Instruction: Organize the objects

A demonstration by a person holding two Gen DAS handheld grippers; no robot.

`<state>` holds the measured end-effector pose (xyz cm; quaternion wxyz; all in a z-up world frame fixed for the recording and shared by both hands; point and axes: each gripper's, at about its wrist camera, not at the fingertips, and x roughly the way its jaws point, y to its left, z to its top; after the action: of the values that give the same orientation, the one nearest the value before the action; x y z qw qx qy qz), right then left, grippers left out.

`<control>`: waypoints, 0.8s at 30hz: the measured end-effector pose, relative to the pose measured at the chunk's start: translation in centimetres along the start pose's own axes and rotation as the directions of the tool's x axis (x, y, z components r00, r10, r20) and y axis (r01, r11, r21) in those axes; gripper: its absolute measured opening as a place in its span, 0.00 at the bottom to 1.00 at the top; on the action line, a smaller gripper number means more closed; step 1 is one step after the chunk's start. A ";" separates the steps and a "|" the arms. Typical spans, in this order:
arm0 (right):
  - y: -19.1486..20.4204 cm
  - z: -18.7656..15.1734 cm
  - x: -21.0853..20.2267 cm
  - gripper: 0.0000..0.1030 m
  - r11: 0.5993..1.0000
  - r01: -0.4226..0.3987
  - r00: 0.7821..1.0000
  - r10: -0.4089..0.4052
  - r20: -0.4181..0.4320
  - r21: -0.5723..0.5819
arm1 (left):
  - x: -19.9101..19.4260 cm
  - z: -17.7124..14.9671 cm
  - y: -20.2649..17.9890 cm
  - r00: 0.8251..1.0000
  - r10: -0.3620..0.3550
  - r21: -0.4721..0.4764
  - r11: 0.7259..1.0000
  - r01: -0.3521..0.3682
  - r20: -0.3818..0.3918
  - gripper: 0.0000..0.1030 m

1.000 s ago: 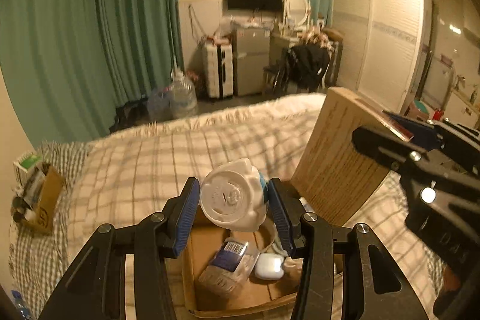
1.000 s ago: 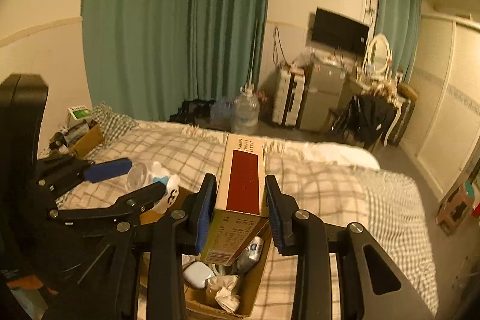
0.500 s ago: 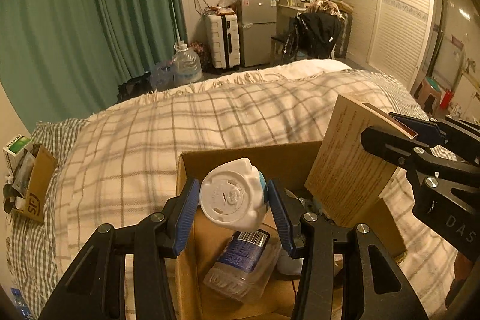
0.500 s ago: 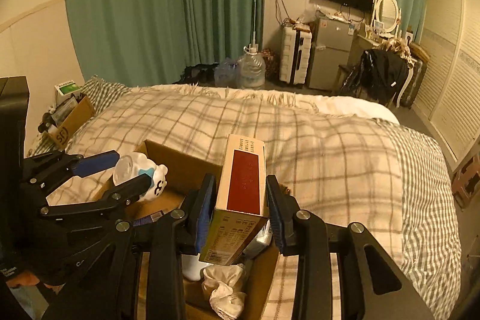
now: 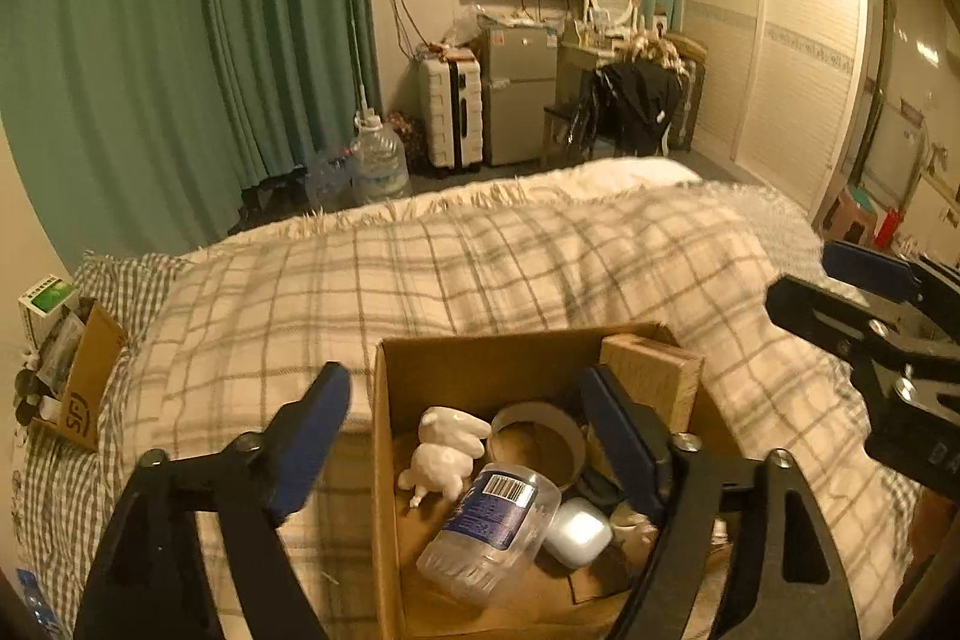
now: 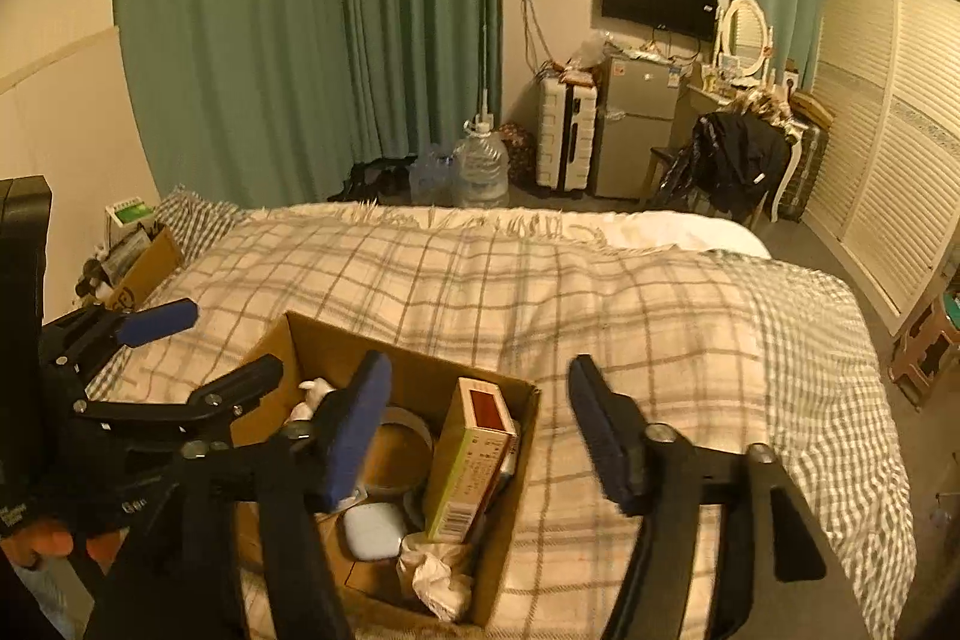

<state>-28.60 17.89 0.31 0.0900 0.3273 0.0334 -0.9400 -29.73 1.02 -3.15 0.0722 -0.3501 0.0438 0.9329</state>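
An open cardboard box (image 5: 384, 400) (image 6: 282, 340) sits on the checked bed. In it lie a white figurine (image 5: 447, 451) (image 6: 312, 391), a tape roll (image 5: 540, 436) (image 6: 396, 442), a clear plastic bottle (image 5: 486, 532), a white earbud case (image 5: 576, 529) (image 6: 375, 529), crumpled tissue (image 6: 438, 574) and a tall red-topped carton (image 5: 654, 379) (image 6: 474, 454) standing at the right wall. My left gripper (image 5: 474, 442) is open and empty above the box. My right gripper (image 6: 480, 436) is open and empty over the box's right side.
The checked blanket (image 5: 510, 268) covers the bed. A second cardboard box (image 5: 84, 388) with small items rests at the bed's left edge. Beyond the bed stand a water jug (image 5: 378, 160), a suitcase (image 5: 450, 112), a small fridge and a chair.
Both grippers opened. The white figurine dropped from the left gripper into the box, and the carton left the right gripper and now stands in the box.
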 end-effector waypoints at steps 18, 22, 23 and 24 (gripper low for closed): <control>0.4 0.0 -18.8 1.00 0.996 0.081 0.973 -0.084 0.216 0.022 | -17.6 0.5 -0.8 0.965 0.014 0.006 1.000 -0.016 0.263 1.00; 0.6 -2.7 -21.3 1.00 0.994 0.109 0.960 -0.112 0.256 0.025 | -20.1 -1.9 -1.1 0.946 0.031 -0.011 1.000 -0.029 0.321 1.00; 0.5 -3.2 -21.5 1.00 0.993 0.118 0.957 -0.121 0.262 0.027 | -20.7 -2.7 -1.2 0.941 0.034 -0.009 0.999 -0.033 0.336 1.00; 0.4 -3.7 -21.8 1.00 0.992 0.125 0.954 -0.129 0.269 0.031 | -21.0 -3.2 -1.2 0.938 0.036 -0.010 0.999 -0.035 0.345 1.00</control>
<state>-9.48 21.12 10.90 0.0309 0.1937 0.0353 -0.9799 -11.83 -0.38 8.24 0.0611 -0.1802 0.0351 0.9811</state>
